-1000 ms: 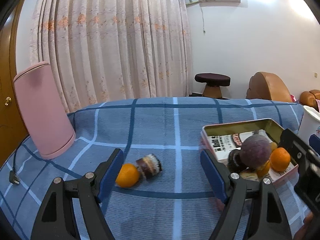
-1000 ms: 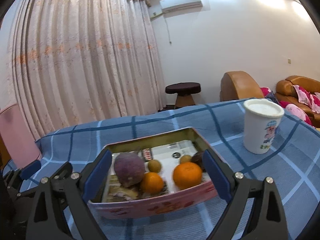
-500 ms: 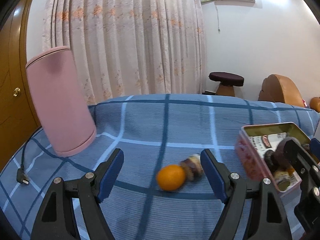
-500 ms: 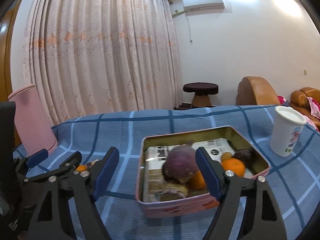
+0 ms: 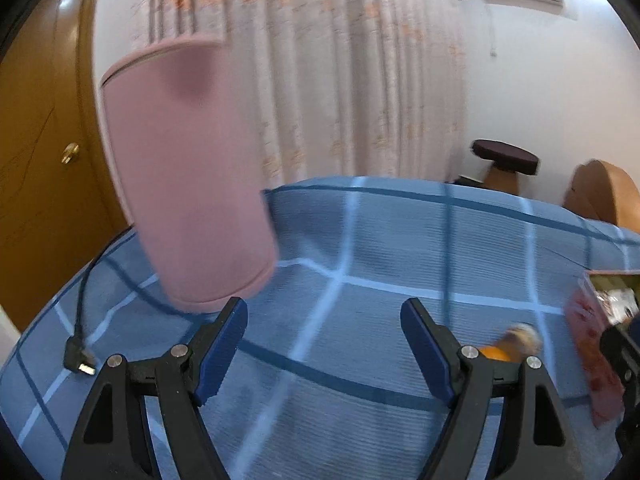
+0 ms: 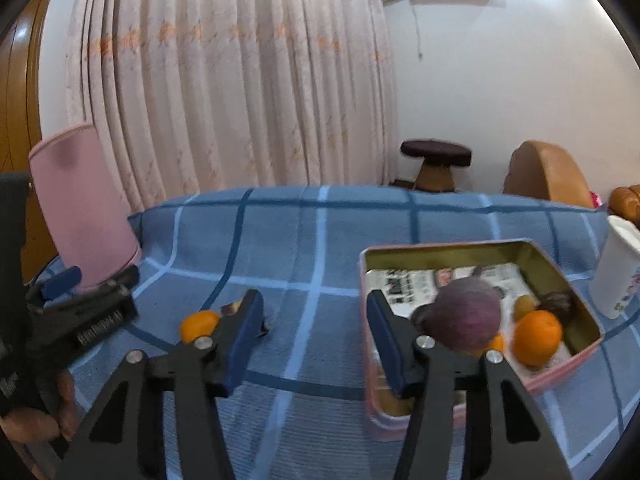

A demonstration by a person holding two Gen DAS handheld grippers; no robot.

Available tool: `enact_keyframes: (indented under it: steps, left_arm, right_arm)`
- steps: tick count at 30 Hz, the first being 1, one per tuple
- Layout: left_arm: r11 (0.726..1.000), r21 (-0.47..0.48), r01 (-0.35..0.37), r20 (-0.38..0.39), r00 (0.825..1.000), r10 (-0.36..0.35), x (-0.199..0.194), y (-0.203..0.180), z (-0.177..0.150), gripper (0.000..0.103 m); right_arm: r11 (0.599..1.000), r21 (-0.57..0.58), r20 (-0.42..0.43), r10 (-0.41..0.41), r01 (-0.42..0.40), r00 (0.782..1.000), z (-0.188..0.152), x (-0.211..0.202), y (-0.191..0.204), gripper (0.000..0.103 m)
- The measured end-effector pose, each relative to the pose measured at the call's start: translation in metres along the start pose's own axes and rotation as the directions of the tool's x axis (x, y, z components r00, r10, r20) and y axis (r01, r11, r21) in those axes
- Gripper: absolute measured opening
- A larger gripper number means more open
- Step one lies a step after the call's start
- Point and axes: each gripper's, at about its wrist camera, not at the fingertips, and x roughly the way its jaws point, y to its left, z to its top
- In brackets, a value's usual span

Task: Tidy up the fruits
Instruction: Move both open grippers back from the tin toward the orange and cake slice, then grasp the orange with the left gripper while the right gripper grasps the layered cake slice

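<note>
both views have swung leftward across the blue checked cloth (image 6: 304, 240): the pink tin (image 6: 568, 376), a second ago centred between the right fingers, now sits at the lower right of the right view and only clips the right edge of the left view, while the pink cylinder (image 5: 188, 176) fills the left view's upper left. that suggests attention turning to the loose fruit. the right gripper (image 6: 314, 330) is closing, nothing between its fingers; the left gripper (image 5: 324, 344) stays wide apart and empty. the stray orange (image 6: 199, 325) lies on the cloth at lower left of the right view, outside the tin; it is round, no clear long axis. the small brown thing (image 5: 520, 334) touching it is too blurred to tell its heading.
</note>
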Motion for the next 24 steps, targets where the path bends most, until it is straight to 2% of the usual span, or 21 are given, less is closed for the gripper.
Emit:
enact_keyframes:
  steps: [4, 10, 14, 24]
  left_arm:
    - [0.999, -0.023, -0.025, -0.018, 1.000, 0.025, 0.006, 0.015, 0.003, 0.080]
    - [1.000, -0.006, -0.012, -0.031, 0.999, 0.011, 0.007, 0.011, 0.004, 0.080]
    - [1.000, 0.027, -0.004, -0.036, 0.999, 0.005, 0.007, 0.004, 0.004, 0.080]
    - [0.999, 0.049, 0.020, -0.039, 0.999, -0.018, 0.005, -0.003, 0.005, 0.080]
  right_arm:
    - [0.999, -0.012, -0.075, 0.051, -0.052, 0.996, 0.001, 0.019, 0.013, 0.046]
    - [0.993, -0.025, -0.169, 0.110, -0.115, 0.980, 0.001, 0.043, 0.030, 0.046]
    - [0.989, 0.009, -0.239, 0.146, -0.148, 0.960, 0.002, 0.063, 0.032, 0.046]
    - [0.973, 0.127, -0.244, 0.218, -0.192, 0.945, 0.005, 0.074, 0.016, 0.045]
